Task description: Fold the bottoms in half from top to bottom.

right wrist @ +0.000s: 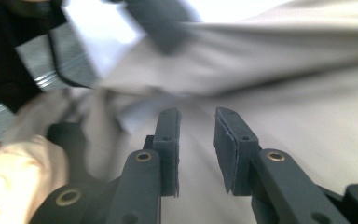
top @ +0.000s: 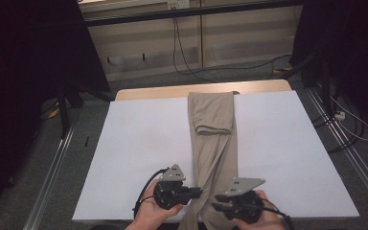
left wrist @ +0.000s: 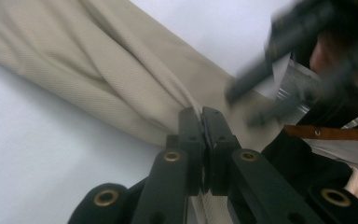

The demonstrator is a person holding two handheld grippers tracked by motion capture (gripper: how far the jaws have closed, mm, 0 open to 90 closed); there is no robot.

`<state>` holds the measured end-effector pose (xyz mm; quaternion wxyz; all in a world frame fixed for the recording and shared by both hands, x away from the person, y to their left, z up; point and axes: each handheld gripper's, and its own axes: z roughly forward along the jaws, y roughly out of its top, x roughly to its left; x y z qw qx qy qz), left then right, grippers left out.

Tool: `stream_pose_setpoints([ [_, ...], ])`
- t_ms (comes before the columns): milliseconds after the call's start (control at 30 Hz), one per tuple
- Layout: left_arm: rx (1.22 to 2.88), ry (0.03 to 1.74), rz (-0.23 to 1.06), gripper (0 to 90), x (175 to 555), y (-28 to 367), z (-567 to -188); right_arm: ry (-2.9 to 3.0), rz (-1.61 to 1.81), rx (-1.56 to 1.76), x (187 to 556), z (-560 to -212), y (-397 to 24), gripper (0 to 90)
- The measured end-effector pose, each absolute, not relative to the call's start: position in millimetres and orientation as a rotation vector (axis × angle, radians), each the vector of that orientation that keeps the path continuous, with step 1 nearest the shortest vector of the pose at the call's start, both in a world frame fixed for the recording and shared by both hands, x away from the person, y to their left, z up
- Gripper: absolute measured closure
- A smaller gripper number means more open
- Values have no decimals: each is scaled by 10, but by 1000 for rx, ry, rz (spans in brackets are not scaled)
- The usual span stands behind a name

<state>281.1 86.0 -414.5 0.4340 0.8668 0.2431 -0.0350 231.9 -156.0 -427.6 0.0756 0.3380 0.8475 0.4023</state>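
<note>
Beige trousers (top: 213, 143) lie folded lengthwise down the middle of the white table (top: 143, 143), and their near end hangs over the front edge. At that near end my left gripper (top: 199, 191) comes in from the left, shut on a bunched fold of the cloth; in the left gripper view the jaws (left wrist: 201, 114) pinch a ridge of the trousers (left wrist: 121, 79). My right gripper (top: 218, 203) sits just to the right of it. In the right gripper view its jaws (right wrist: 196, 116) stand apart above the trousers (right wrist: 284, 70), with nothing pressed between the pads.
The table's wooden far edge (top: 172, 91) shows beyond the white cover. Metal rails (top: 52, 167) run along the floor on both sides. A black cable (top: 182, 57) lies on the carpet behind, and a dark stand (top: 64, 105) rises at the left.
</note>
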Motion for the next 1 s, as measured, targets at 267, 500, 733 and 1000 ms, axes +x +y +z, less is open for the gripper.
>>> stream_pose_setpoints([
  [267,2221,542,-135,852,2723,609,-4226,2473,1104,1207,2293,-4401,-1951,709],
  [500,2320,509,-56,741,2630,485,-4380,2501,1003,1160,2226,-4452,-1839,900],
  [733,2321,510,-95,900,2642,460,-4367,2511,984,1194,2158,-4419,-1983,900],
  [1000,2235,483,-168,894,2601,167,-4347,2411,1112,1225,2291,-4328,-2064,777],
])
